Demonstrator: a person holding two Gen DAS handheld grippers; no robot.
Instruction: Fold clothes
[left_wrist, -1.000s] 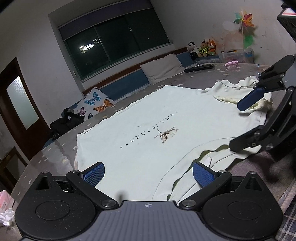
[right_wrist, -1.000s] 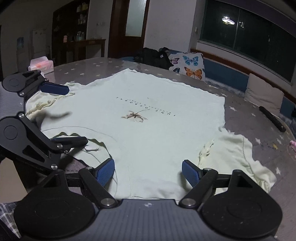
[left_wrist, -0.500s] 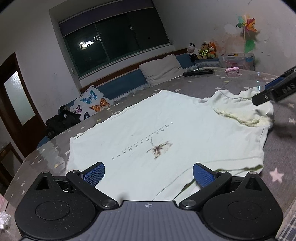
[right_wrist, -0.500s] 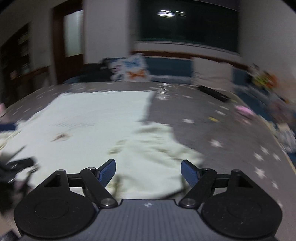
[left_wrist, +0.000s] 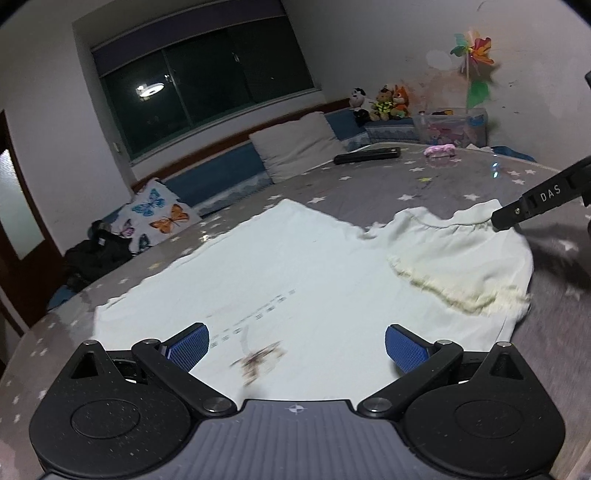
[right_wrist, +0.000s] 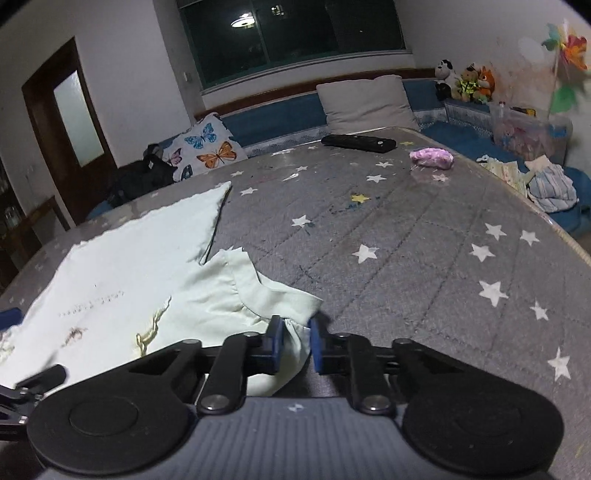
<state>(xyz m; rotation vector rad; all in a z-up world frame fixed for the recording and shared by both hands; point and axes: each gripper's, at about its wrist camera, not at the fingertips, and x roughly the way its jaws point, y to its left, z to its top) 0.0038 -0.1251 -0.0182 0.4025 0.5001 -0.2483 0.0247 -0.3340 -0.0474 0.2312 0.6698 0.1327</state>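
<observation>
A pale white T-shirt (left_wrist: 295, 266) with small dark lettering and an insect print lies spread flat on the grey star-patterned mattress (right_wrist: 424, 236). Its sleeve (left_wrist: 461, 258) lies to the right, with a frilled edge. My left gripper (left_wrist: 295, 349) is open and hovers over the shirt's near part, holding nothing. My right gripper (right_wrist: 295, 341) has its jaws closed on the edge of the sleeve (right_wrist: 258, 295). One of its black fingers (left_wrist: 535, 206) reaches the sleeve at the right of the left wrist view.
A black remote-like bar (right_wrist: 358, 142) and a pink bundle (right_wrist: 432, 157) lie at the mattress's far end. A grey pillow (right_wrist: 365, 101), a butterfly cushion (right_wrist: 207, 147) and a black bag (right_wrist: 144, 177) sit along the far side. Soft toys (right_wrist: 465, 83) are at the far right.
My right gripper swung right to the sleeve and closed on its edge. My left gripper moved forward over the shirt and stayed open.
</observation>
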